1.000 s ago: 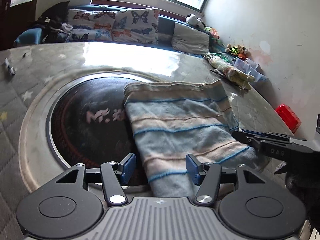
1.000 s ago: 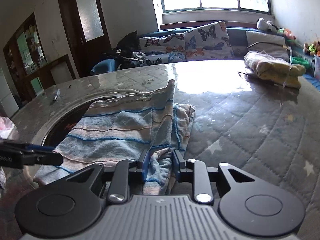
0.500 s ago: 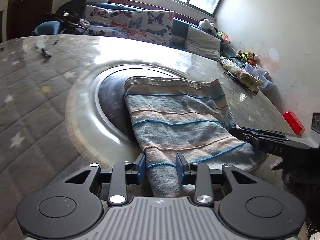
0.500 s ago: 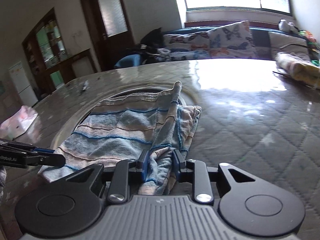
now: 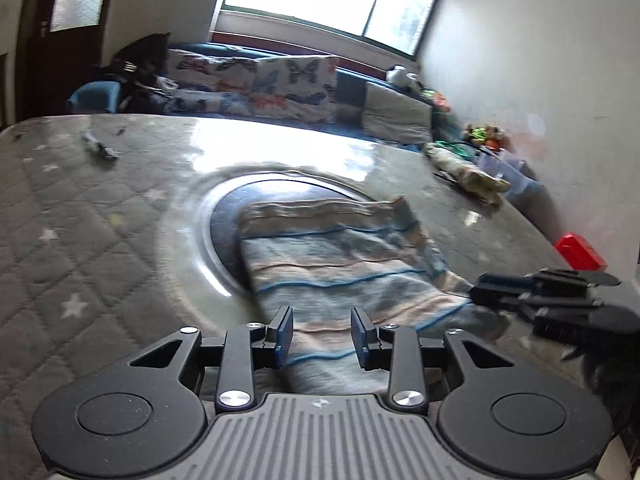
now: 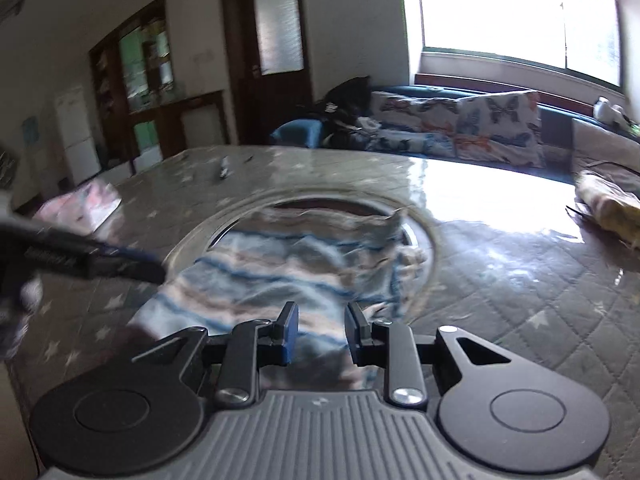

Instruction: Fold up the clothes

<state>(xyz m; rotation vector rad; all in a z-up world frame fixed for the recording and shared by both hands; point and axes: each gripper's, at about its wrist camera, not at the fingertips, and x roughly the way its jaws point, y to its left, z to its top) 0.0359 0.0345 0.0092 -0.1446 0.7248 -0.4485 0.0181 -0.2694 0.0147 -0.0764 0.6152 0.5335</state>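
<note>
A blue, beige and white striped cloth [image 5: 340, 264] lies half on a round glass turntable [image 5: 208, 216] set in the table, blurred by motion in both views. My left gripper [image 5: 322, 338] is shut on the cloth's near edge, which fills the gap between the blue pads. My right gripper [image 6: 318, 336] is shut on another near part of the same cloth [image 6: 280, 268]. In the left wrist view the right gripper [image 5: 478, 290] reaches in from the right at the cloth's corner. In the right wrist view the left gripper [image 6: 152, 270] comes in from the left.
The table [image 5: 80, 240] has a grey quilted star cover under a shiny sheet. A folded yellowish cloth [image 5: 464, 168] lies at its far right, with a red box [image 5: 578, 250] beyond the edge. A small dark object [image 5: 98, 148] lies far left. A sofa [image 5: 272, 84] stands behind.
The left jaws, open around the cloth's near edge a second ago, have closed on it. Both grippers have shifted and risen a little with the cloth, and the right one has rolled.
</note>
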